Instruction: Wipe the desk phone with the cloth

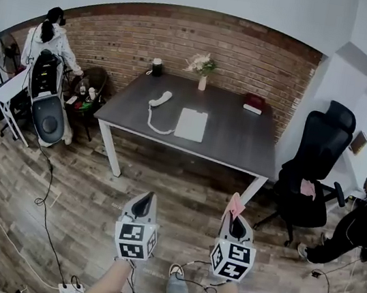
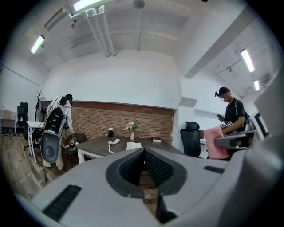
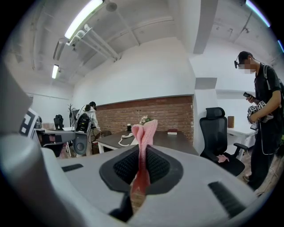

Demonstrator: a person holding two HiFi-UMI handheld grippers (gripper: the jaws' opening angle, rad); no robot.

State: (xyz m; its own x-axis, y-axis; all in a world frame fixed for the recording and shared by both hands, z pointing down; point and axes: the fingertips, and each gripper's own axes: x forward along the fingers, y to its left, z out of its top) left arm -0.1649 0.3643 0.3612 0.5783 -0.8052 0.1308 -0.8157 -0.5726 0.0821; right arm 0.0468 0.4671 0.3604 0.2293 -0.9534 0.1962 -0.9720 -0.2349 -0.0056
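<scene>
Clearly the approach comes first: the white desk phone handset point(image 1: 161, 97), with its looping cord, lies on the dark rectangular table point(image 1: 239, 141) in the upper middle of the head view, well apart from both grippers at the lower edge. The right gripper point(image 3: 142, 166) is clamped on a folded pink cloth point(image 3: 145, 131) that stands up between its jaws. The left gripper point(image 2: 143, 155) is closed on nothing. Wiping well probably calls for a firm pinch, the cloth's free fold laid flat on the handset, and the left gripper steadying the phone against sliding.
</scene>
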